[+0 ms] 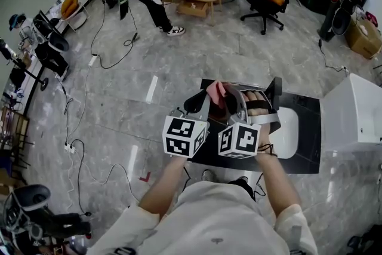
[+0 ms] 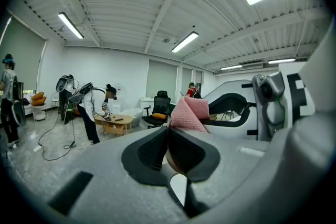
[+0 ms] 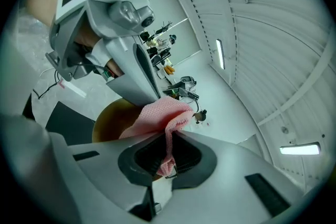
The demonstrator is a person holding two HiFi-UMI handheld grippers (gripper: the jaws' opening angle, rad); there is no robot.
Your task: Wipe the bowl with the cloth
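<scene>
The left gripper [image 2: 168, 131] has its jaws drawn narrow, pinching the rim of the brown bowl [image 2: 171, 162], which it holds up above the black mat [image 1: 304, 128]. The right gripper [image 3: 169, 139] is clamped tight on the pink cloth [image 3: 157, 115], a fold of it squeezed between the pads and the bunched rest lying against the bowl's rim. Both grippers meet over the mat's left part, their marker cubes side by side.
</scene>
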